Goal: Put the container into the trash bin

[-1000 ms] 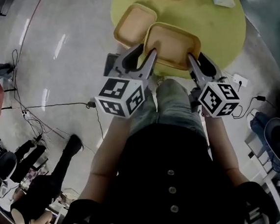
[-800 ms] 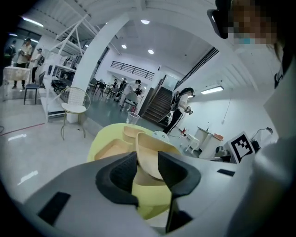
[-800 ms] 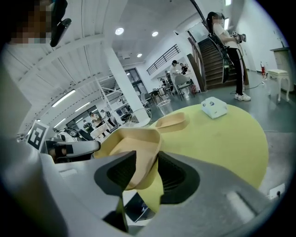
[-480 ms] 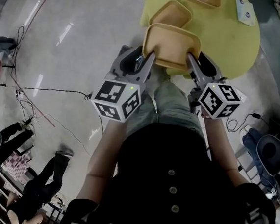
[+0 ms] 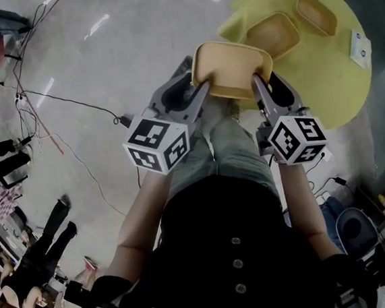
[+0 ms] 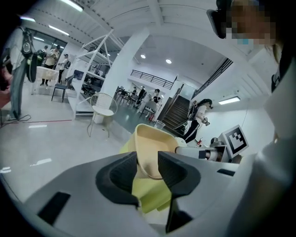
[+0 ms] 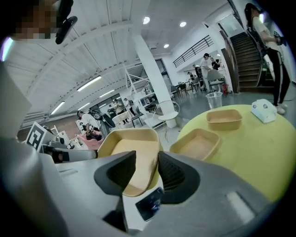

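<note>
I hold a tan, shallow, rounded-rectangle container [image 5: 232,68] in the air between both grippers, over the floor beside the yellow round table [image 5: 322,90]. My left gripper [image 5: 198,88] is shut on its left rim, and my right gripper [image 5: 260,86] is shut on its right rim. The left gripper view has the container [image 6: 150,146] tilted with its rim between the left gripper's [image 6: 148,169] pads. From the right gripper view, the container's [image 7: 132,150] wall sits between the right gripper's [image 7: 147,169] pads.
Two more tan containers [image 5: 274,35] [image 5: 317,13] and a white box [image 5: 358,47] stay on the table. Cables [image 5: 72,104] trail over the grey floor at left, where people [image 5: 33,260] stand. A clear cup [image 7: 213,99] stands beyond the table.
The container has left the table's edge and travelled with both grippers out over the floor. The table has slid toward the upper right of the head view.
</note>
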Demonstrator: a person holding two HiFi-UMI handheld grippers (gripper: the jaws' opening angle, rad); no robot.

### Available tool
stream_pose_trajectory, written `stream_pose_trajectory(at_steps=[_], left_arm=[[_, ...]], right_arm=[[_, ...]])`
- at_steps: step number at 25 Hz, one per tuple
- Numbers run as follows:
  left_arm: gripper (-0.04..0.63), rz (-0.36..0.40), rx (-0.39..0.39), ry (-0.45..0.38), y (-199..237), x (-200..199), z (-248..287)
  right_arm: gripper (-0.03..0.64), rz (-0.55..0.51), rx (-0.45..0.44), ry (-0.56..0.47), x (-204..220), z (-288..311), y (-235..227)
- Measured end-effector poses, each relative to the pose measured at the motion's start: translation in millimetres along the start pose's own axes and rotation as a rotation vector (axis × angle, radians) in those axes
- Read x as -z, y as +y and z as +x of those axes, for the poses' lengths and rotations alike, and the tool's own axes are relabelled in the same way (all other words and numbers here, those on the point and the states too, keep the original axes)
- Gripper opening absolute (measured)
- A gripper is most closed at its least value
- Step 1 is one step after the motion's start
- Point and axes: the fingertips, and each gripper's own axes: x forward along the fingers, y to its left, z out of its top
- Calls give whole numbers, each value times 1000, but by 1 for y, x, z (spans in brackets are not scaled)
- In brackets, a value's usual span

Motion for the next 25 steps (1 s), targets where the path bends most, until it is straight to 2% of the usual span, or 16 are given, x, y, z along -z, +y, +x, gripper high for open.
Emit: stream_pose_trajectory(at_steps=[10, 14, 25], left_arm=[[129, -131, -140, -23, 67, 32, -42], [129, -175, -184, -19, 93, 49, -51], [129, -293, -227, 61, 130, 122, -38]], right_arm=[[155, -90, -115, 145, 36, 59, 54], [155, -93, -156, 191, 55, 78, 68], [155, -162, -187, 333, 115, 129, 59]])
